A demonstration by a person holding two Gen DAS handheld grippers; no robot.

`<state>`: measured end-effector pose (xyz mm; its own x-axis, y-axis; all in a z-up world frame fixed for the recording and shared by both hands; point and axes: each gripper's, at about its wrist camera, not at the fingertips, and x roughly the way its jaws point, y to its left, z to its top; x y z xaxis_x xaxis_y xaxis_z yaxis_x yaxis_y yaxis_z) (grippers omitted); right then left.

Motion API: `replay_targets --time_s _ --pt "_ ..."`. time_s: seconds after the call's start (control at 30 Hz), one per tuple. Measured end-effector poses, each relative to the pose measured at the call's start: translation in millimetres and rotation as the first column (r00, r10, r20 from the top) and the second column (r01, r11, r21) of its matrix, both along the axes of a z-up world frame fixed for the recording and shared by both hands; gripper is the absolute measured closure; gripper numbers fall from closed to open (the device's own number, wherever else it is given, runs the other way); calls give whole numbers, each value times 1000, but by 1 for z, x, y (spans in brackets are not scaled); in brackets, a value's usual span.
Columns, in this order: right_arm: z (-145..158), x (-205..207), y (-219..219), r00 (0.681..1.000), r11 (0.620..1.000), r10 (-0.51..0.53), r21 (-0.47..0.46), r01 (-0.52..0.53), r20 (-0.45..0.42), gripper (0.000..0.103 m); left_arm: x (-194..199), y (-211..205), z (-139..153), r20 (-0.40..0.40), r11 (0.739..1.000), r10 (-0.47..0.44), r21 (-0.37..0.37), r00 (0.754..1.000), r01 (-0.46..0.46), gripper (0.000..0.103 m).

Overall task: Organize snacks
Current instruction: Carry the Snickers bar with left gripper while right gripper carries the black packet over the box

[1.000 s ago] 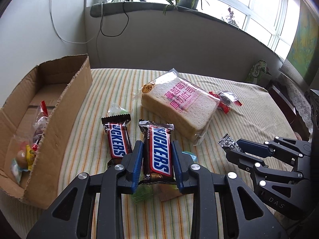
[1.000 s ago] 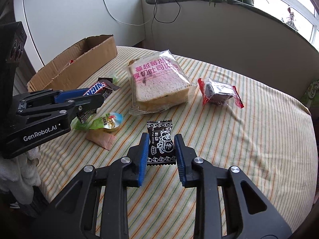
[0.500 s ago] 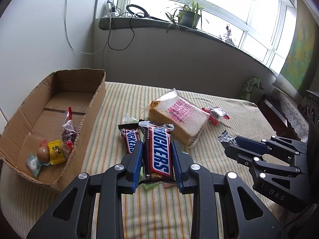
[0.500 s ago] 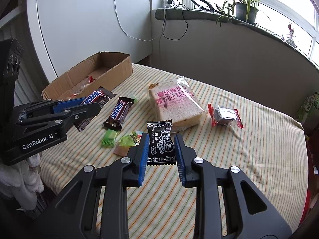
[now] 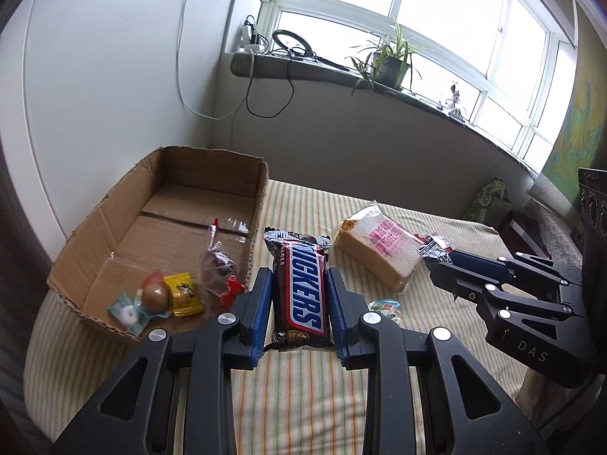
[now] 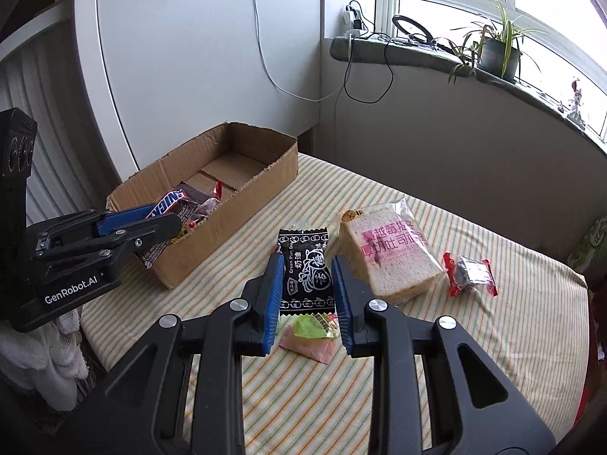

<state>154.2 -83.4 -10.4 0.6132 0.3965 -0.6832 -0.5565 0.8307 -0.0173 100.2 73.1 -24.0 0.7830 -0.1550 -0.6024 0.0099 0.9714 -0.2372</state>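
My left gripper is shut on a Snickers bar, held in the air just right of the open cardboard box. Several small wrapped candies lie in the box's near end. My right gripper is shut on a black candy packet, lifted above the striped tablecloth. In the right wrist view the left gripper hangs over the box's near corner with the Snickers bar. In the left wrist view the right gripper shows at the right, its packet's end visible.
A bagged bread slice and a red-ended wrapped snack lie on the table. Green and pink small packets lie under my right gripper. A wall stands behind the box; a windowsill with a plant runs along the back.
Both grippers have risen and drawn back with their snacks, and the left has swung toward the box. More of the box's inside now shows. The second Snickers bar is hidden behind the held one.
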Motion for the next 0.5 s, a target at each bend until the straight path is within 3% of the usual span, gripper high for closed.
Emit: replay_targets --time_s 0.5 --pt "-3 14 83 996 996 88 2 -88 -3 76 -6 72 -2 6 994 112 -6 994 -112 76"
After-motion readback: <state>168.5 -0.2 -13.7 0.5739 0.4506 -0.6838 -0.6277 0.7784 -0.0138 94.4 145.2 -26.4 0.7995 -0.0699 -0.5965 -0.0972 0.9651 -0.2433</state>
